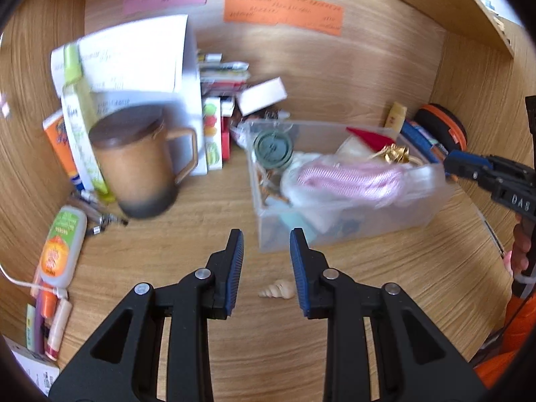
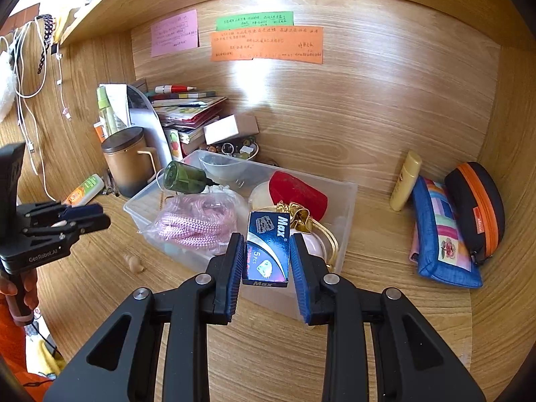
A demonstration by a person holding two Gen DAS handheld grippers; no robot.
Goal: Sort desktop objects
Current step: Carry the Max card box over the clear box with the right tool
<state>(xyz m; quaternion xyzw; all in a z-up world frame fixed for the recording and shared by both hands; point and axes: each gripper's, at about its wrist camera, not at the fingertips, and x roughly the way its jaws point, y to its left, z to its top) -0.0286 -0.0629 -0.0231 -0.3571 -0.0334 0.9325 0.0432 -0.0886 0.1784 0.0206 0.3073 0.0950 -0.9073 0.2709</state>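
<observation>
Far left, against the wooden side wall: a squeeze tube with an orange-and-green label (image 1: 62,246), lying flat on the surface (image 1: 201,201), with pens and small tubes near it.

Left, farther back: a brown lidded mug (image 1: 137,164), upright, handle to the right; behind it cartons and loose white papers, blurred.

Left gripper (image 1: 267,261): fingers slightly parted, nothing between them, held over bare surface. A small pale shell (image 1: 278,290) lies on the surface below the gap.

Far centre: a stack of books and notebooks (image 2: 187,107), a small white box (image 2: 227,129) just right of it. On the back wall, a pink note (image 2: 174,33), a green note (image 2: 254,20) and an orange note (image 2: 266,45), handwritten.

Centre: a clear plastic bin (image 2: 348,207) holding a green glass bottle (image 2: 184,176) on its side, bagged pink cord (image 2: 197,221), a red pouch (image 2: 298,194) and a gold ornament (image 2: 299,216).

Right gripper (image 2: 267,258): fingers pinching a dark blue "Max" razor-blade packet (image 2: 268,248) by its two long edges, held upright above the near right part of the bin.

Right: a yellow tube (image 2: 405,181) standing against the back wall, then a patchwork blue pencil pouch (image 2: 442,234), then a black case with orange zip (image 2: 475,207) in the far right corner.
</observation>
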